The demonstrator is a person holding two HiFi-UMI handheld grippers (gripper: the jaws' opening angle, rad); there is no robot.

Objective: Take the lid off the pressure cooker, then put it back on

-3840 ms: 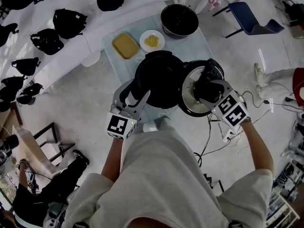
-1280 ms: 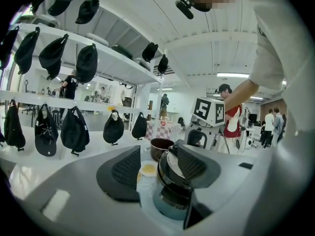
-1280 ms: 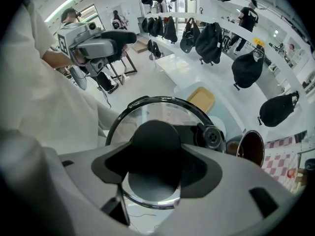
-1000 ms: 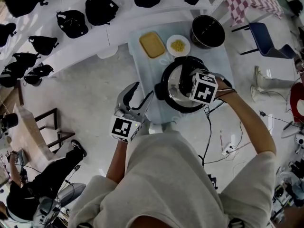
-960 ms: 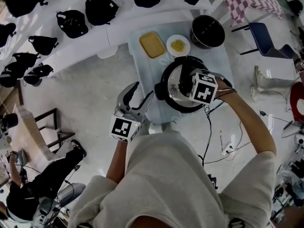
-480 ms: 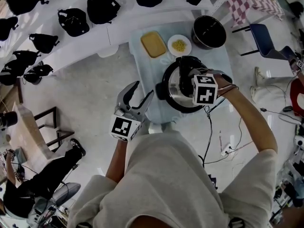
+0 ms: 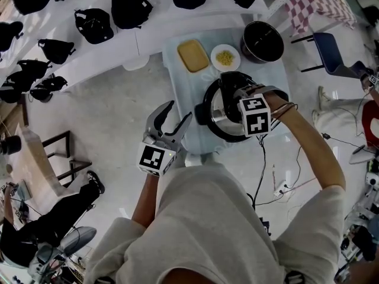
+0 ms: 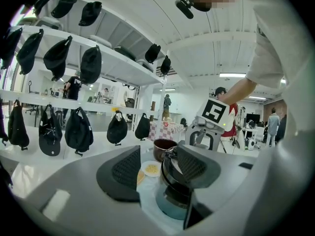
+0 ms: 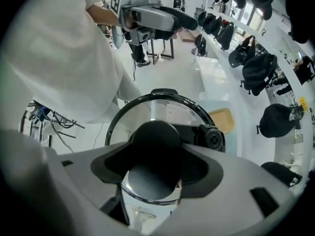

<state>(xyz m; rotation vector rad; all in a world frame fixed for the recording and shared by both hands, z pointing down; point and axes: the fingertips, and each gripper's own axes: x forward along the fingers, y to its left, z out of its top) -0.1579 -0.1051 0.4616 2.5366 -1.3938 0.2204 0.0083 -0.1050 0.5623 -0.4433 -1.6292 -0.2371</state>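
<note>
Pale table [image 7: 183,99] below a shelf [image 7: 89,61] of dark caps [image 7: 130,7]: the pressure cooker [image 7: 207,108] stands mid-table, its lid [image 7: 224,110] seated on it. My right claw [image 9: 156,163] points straight down, closed on the lid's knob [image 9: 155,136] directly beneath. My left claw [image 7: 177,111] hangs wide and empty off the table's near edge, farther away.

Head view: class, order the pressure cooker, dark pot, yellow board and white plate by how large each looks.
1. pressure cooker
2. dark pot
3. yellow board and white plate: these look about alike, so they are left unranked.
</note>
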